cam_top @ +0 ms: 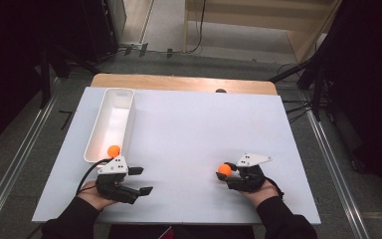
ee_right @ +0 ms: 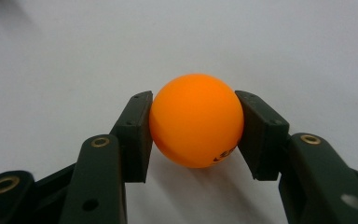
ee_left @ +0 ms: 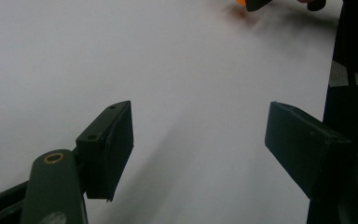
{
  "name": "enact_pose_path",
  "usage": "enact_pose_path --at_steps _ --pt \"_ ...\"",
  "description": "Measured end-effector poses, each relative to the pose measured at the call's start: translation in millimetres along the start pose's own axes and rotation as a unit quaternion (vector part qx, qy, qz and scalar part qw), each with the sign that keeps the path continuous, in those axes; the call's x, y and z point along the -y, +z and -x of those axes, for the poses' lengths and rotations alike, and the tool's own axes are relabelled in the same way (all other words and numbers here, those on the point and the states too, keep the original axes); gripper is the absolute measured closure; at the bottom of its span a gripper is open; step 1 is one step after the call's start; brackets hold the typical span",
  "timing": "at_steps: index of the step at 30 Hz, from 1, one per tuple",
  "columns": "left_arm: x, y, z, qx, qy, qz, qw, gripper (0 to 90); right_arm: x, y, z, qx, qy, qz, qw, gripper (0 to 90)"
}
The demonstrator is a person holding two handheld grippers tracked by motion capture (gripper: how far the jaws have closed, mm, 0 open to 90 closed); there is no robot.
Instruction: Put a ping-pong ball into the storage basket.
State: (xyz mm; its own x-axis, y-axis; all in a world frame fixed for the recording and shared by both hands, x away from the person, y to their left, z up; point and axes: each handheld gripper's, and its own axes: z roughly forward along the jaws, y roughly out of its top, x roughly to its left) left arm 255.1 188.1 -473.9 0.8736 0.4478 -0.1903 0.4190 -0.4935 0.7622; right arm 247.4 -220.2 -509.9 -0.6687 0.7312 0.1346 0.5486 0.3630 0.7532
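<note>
My right gripper (cam_top: 226, 173) is shut on an orange ball (cam_top: 224, 169) just above the white table sheet at the front right. In the right gripper view both pads press the sides of the ball (ee_right: 196, 119), with black print low on it. A second orange ball (cam_top: 113, 150) lies at the near end of a long white tray (cam_top: 108, 95) at the left. My left gripper (cam_top: 142, 180) rests just in front of that tray, pointing right, jaws open. In the left gripper view its jaws (ee_left: 200, 135) stand wide apart over bare white sheet.
The white sheet (cam_top: 189, 124) covers a wooden table whose far edge (cam_top: 179, 82) shows behind it. Dark stands and cables sit on the floor to both sides. A small dark knob (cam_top: 221, 91) lies at the sheet's far edge.
</note>
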Motion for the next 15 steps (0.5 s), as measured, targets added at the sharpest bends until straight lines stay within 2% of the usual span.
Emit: enact_pose_path --at_steps 2,10,15 --pt "-0.1 -0.1 -0.4 0.0 0.001 0.0 1.0 24.0 -3.0 -2.4 -0.2 0.0 0.0 0.003 1.0 48.1" --pt "1.2 0.9 -1.5 -0.008 0.0 -0.005 1.0 24.2 -15.6 -7.6 1.9 0.001 0.022 0.011 0.9997 48.2" --pt "2.1 1.0 -2.6 -0.009 0.001 -0.005 0.9999 24.3 -22.2 -8.9 1.7 -0.012 0.041 0.015 0.999 48.3"
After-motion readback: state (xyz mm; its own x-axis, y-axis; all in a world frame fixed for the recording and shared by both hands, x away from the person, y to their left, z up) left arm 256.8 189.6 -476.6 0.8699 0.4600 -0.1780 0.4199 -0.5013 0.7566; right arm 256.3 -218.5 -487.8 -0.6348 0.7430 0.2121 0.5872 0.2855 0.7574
